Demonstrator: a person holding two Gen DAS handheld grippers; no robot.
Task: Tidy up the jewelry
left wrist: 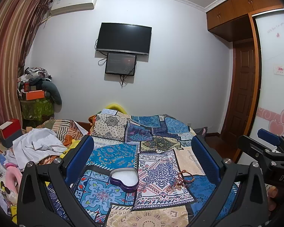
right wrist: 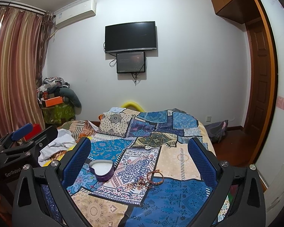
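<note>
A big bed [left wrist: 161,132] covered with a blue and cream patchwork cloth is seen in both views. A black flat screen [left wrist: 124,37] is hung on the white wall behind it. The left tool [left wrist: 142,147] and the right tool [right wrist: 139,149] are both held spread wide above the bed, with nothing between their blue pads. A purple heart-shaped tin box [left wrist: 124,179] with white foam inside is laid open on the cloth. A small pile of red and gold bracelets [left wrist: 181,179] is laid near it, to its right, not touching.
</note>
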